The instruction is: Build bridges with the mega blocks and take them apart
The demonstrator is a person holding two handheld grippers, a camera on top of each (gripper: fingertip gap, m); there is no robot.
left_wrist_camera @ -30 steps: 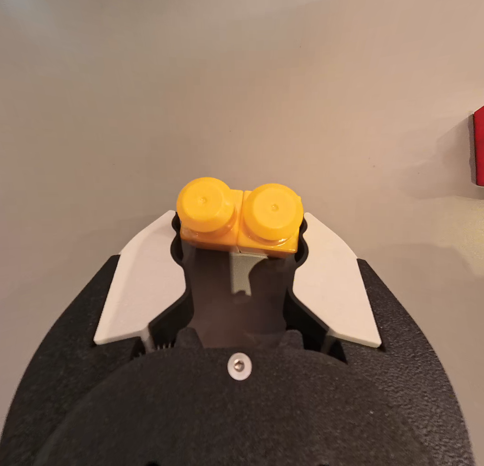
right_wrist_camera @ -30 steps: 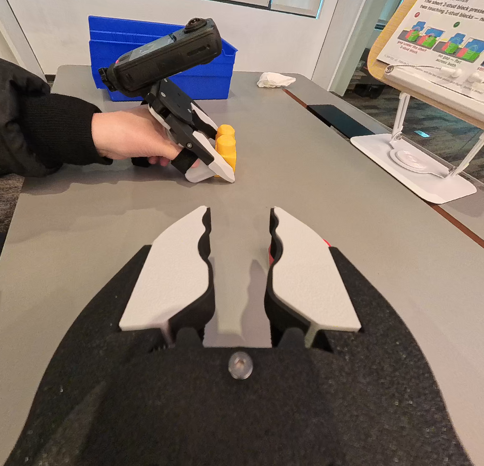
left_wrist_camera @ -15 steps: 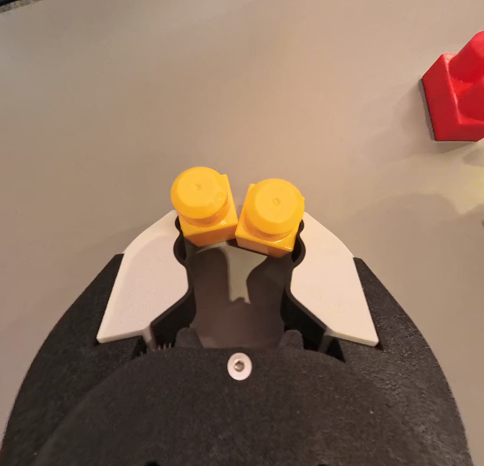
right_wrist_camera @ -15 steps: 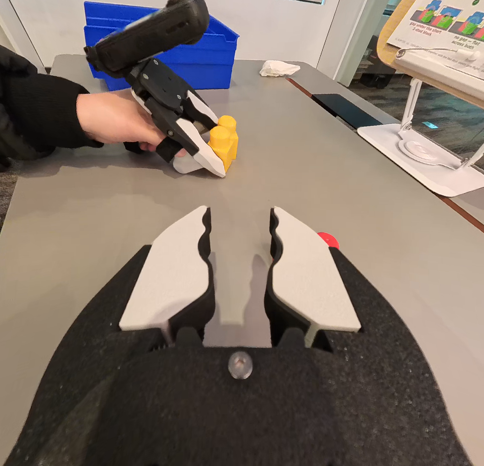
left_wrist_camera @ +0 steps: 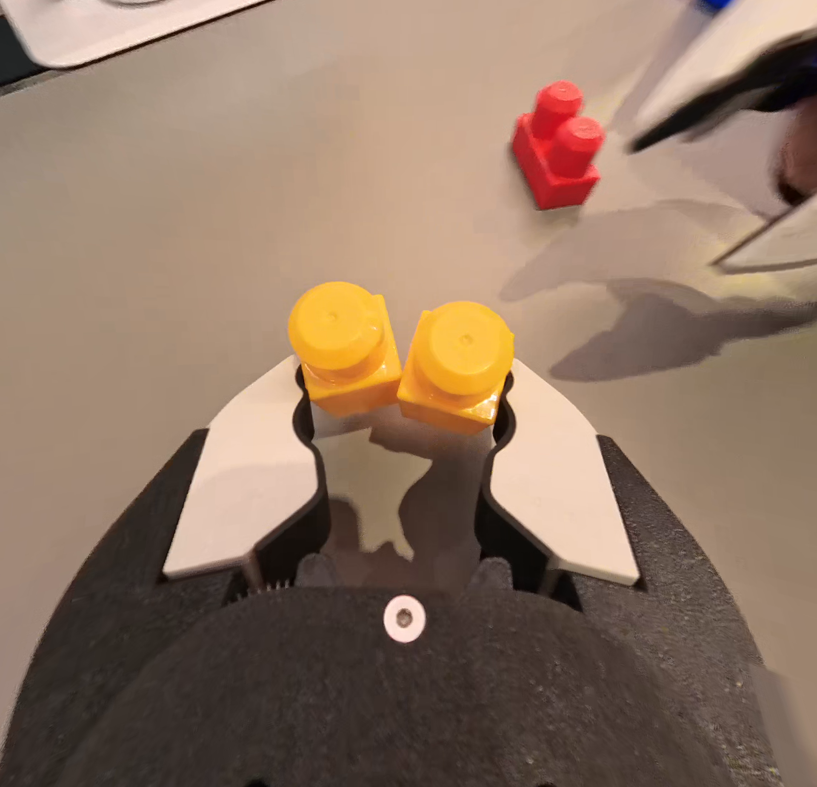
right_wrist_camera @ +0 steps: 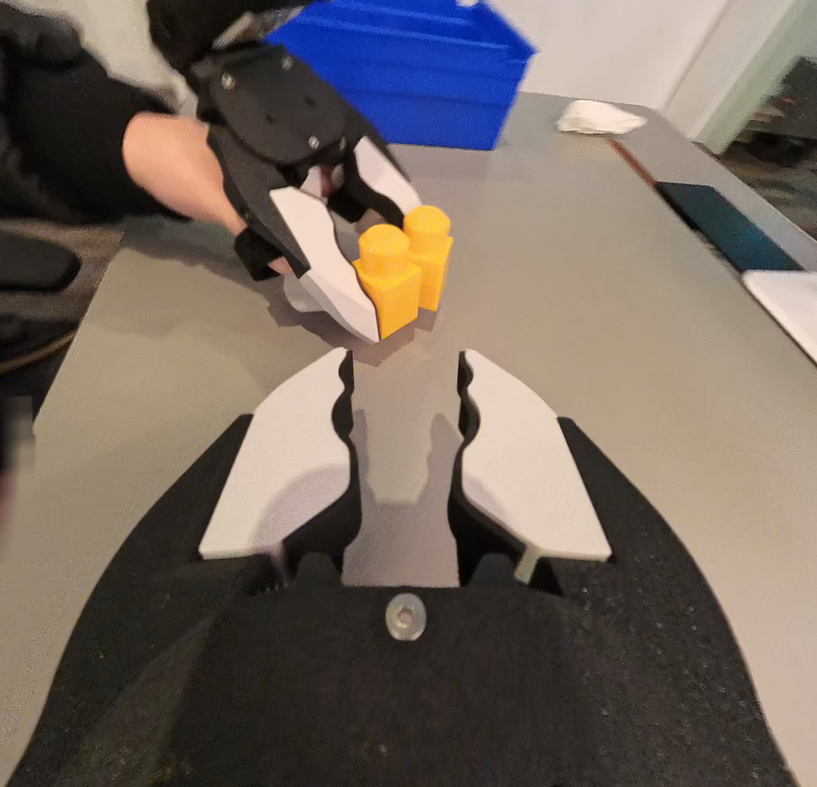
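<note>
Two yellow one-stud blocks (left_wrist_camera: 345,350) (left_wrist_camera: 460,363) stand on the grey table between my left gripper's (left_wrist_camera: 402,376) fingertips. They touch but are splayed at an angle. The left gripper is shut on them. In the right wrist view the same blocks (right_wrist_camera: 389,288) (right_wrist_camera: 431,257) sit in the left gripper (right_wrist_camera: 398,270), just beyond my right gripper (right_wrist_camera: 404,359), which is open and empty above the table. A red two-stud block (left_wrist_camera: 557,146) lies on the table to the right of the yellow ones. One right gripper finger (left_wrist_camera: 729,49) shows blurred beside it. The red block does not show in the right wrist view.
A blue bin (right_wrist_camera: 398,71) stands at the far end of the table, with a crumpled white cloth (right_wrist_camera: 597,118) to its right. A dark flat pad (right_wrist_camera: 725,230) and a white stand base (left_wrist_camera: 132,14) lie along the table's side. A person's hand (right_wrist_camera: 177,173) holds the left gripper.
The two yellow blocks, flush side by side before, have twisted apart between the left fingers. The left gripper has turned towards the red block. The right gripper has moved closer to the left one.
</note>
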